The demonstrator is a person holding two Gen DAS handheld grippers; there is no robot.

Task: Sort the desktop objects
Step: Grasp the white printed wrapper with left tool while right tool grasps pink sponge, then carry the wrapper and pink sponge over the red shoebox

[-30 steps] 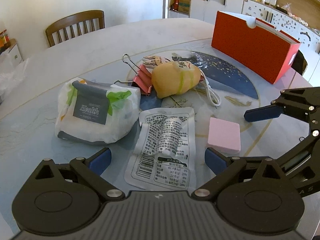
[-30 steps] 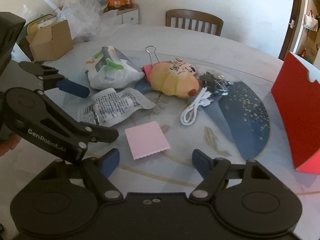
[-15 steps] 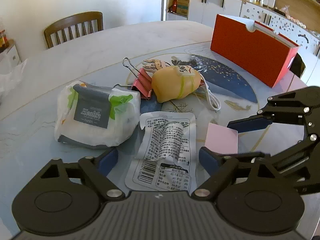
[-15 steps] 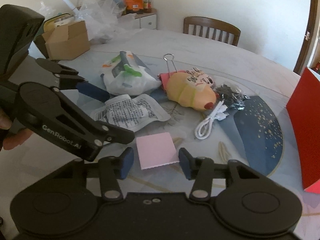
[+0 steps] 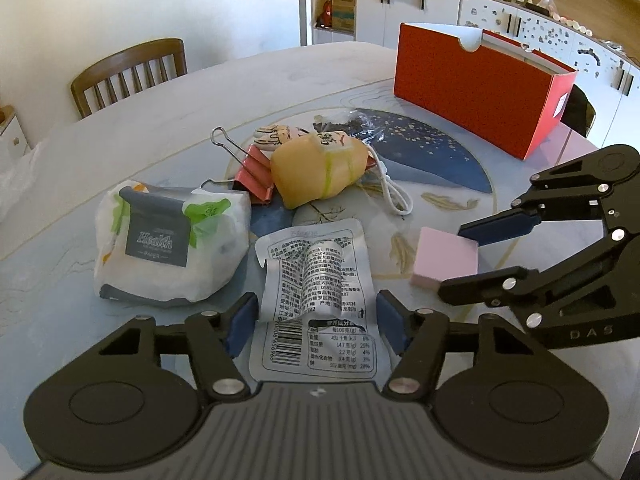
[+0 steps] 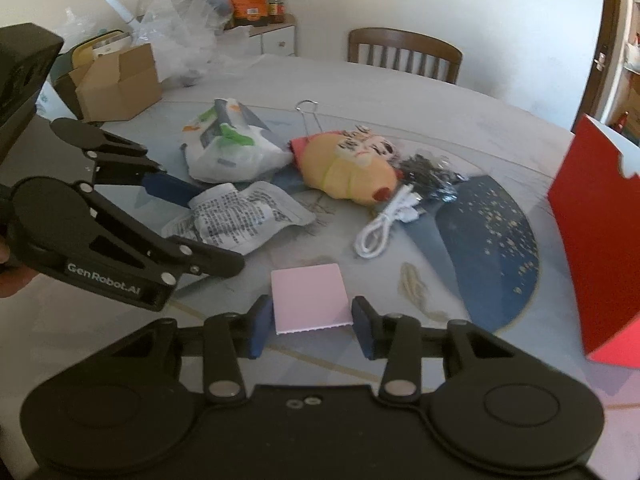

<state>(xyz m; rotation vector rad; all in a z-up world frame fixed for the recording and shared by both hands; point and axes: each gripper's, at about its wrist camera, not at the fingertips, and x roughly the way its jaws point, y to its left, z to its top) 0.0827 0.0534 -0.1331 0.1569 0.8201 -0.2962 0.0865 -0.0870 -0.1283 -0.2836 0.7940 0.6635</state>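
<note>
Right wrist view: right tongs (image 6: 307, 327) clamp pink notepad (image 6: 309, 297).

The counter (image 5: 168, 132) is pale grey marble with a dark blue, gold-speckled crescent and thin gold lines. The sticky-note pad (image 6: 309, 298) is plain pale pink. The snack packet (image 5: 316, 280) is silvery white, covered in black print and a barcode. The tissue pack (image 5: 164, 244) is white with green leaf shapes and a grey label lettered in white. The binder clip (image 5: 252, 178) is salmon pink with silver wire handles. The plush toy (image 5: 316, 172) is yellow-orange with green stripes. The cable (image 6: 384, 226) is white. The box (image 5: 476, 88) is bright red outside, white inside. Both grippers are black with blue pads.
</note>
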